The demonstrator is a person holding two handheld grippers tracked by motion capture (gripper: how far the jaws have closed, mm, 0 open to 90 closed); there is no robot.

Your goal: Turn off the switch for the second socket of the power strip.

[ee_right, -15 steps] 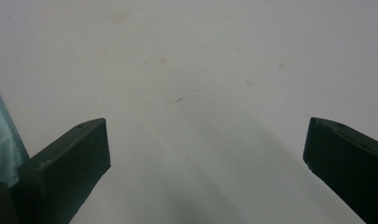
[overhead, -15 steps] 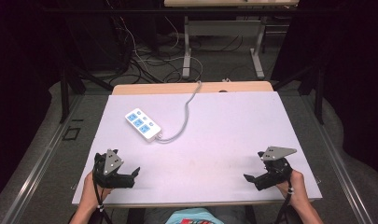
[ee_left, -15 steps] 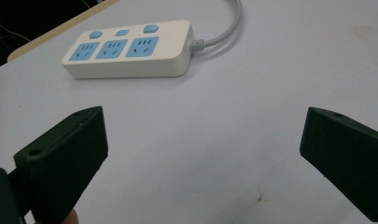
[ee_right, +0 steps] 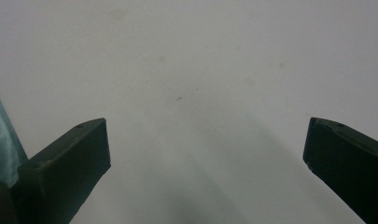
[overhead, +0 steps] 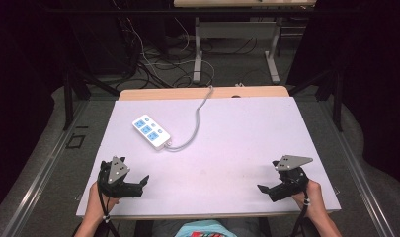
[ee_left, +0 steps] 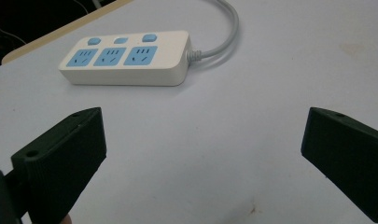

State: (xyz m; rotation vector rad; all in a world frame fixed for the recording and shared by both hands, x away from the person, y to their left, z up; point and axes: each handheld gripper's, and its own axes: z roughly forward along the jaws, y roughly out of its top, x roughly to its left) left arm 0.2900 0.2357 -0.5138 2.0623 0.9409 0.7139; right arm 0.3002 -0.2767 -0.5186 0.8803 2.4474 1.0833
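White power strip (overhead: 151,132) lay on the tabletop (overhead: 237,143), left gripper (overhead: 144,181) and right gripper (overhead: 262,188) near its front edge — fingers wide apart, holding nothing.

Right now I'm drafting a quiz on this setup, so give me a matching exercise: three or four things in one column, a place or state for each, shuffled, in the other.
Things:
1. power strip
2. left tongs
3. right tongs
4. grey cord

Places or states:
A. open, near edge of the table's right side
B. runs off the table's far edge
C. lies flat, left of centre
D. open, pointing toward the blue sockets

Pairs: 1-C, 2-D, 3-A, 4-B
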